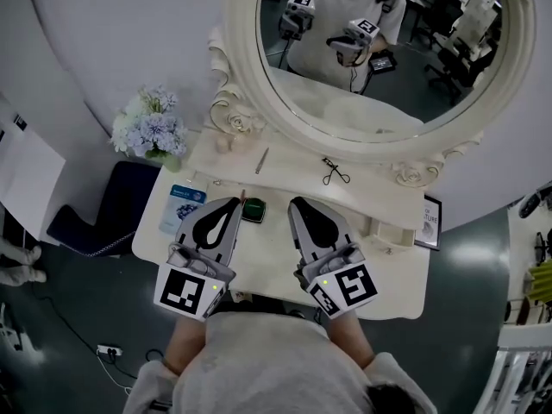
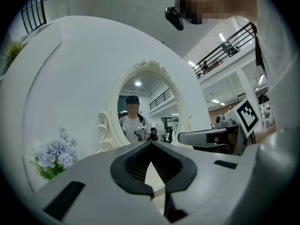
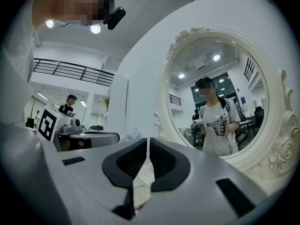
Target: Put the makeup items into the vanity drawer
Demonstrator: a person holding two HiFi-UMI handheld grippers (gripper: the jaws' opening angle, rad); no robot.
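Vanity table (image 1: 285,261): cream-white top. Mirror frame (image 1: 246,102): the same cream, with carved scroll and rose relief.
Flower bouquet (image 1: 151,128): pale blue and white blooms, green leaves.
Compact (image 1: 253,211): dark green.
Eyelash curler (image 1: 335,172): black.
Packet (image 1: 183,207): white and light blue, darker blue print.
Stool (image 1: 103,210): dark navy.
Floor (image 1: 466,317): dark grey-green.
Left gripper (image 1: 239,198) and right gripper (image 1: 293,201): light grey shells, black ribbed pads. Marker cubes: white faces with black square patterns.
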